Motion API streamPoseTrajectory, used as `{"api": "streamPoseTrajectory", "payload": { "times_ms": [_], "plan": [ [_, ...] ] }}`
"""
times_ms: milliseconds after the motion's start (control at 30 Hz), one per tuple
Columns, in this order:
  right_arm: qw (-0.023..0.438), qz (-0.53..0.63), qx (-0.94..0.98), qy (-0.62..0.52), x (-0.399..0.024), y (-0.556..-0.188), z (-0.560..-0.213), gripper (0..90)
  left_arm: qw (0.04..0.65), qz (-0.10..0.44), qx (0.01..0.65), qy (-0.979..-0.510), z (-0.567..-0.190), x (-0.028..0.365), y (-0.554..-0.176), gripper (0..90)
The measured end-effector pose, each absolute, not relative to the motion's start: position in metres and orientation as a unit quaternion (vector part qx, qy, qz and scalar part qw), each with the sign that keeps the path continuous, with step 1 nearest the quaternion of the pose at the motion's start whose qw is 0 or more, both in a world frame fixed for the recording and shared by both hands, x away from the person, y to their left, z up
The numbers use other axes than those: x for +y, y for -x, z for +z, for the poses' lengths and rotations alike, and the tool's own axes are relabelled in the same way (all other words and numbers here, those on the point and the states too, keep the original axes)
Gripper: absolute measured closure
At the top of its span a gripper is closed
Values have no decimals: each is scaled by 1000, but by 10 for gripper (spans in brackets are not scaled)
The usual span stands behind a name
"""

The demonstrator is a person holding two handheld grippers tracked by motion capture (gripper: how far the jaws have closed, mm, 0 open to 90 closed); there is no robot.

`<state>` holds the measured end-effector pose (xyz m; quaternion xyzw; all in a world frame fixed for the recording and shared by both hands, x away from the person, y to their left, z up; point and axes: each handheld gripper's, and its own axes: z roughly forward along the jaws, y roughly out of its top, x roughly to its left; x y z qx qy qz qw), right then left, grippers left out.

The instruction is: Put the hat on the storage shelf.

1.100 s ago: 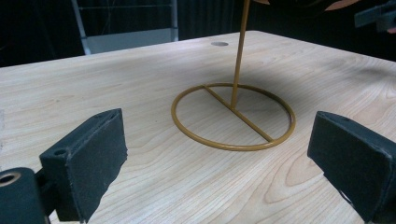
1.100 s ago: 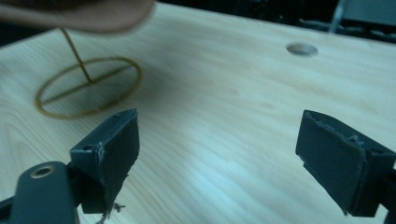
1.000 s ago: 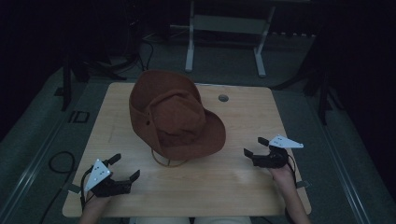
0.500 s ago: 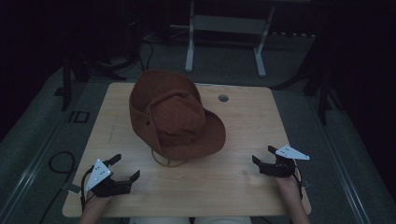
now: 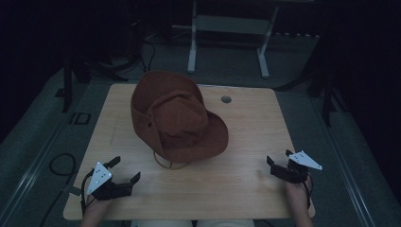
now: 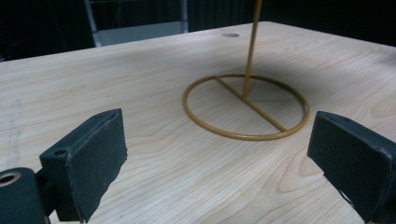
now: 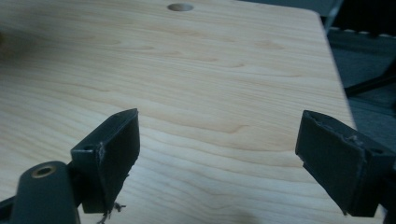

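1. I see a brown hat sitting up on a thin gold stand in the middle of the desk.
2. My left claw rests near the front left corner of the desk. Its jaws are spread wide and hold nothing.
3. My right claw rests near the front right edge. Its jaws are spread wide too, and they hold nothing.
4. Both claws are well apart from the hat. I think nothing has been picked up yet, so all the work is still left. I was not told the job.
5. The high view shows the hat and a string loop hanging under its brim.
6. The left gripper view shows the stand's ring and pole, which the hat hides from above.
7. The right gripper view shows bare wood and a small hole at the far edge.
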<state>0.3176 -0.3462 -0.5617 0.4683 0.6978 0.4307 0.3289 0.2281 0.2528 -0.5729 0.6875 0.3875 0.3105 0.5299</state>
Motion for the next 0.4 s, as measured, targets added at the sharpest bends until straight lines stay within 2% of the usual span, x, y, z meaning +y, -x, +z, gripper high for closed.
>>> {"api": "streamPoseTrajectory", "payload": {
  "times_ms": [400],
  "plan": [
    [337, 410, 714, -457, -338, -319, -565, 138, 514, 328, 414, -676, -574, 257, -229, 52]
  ]
}}
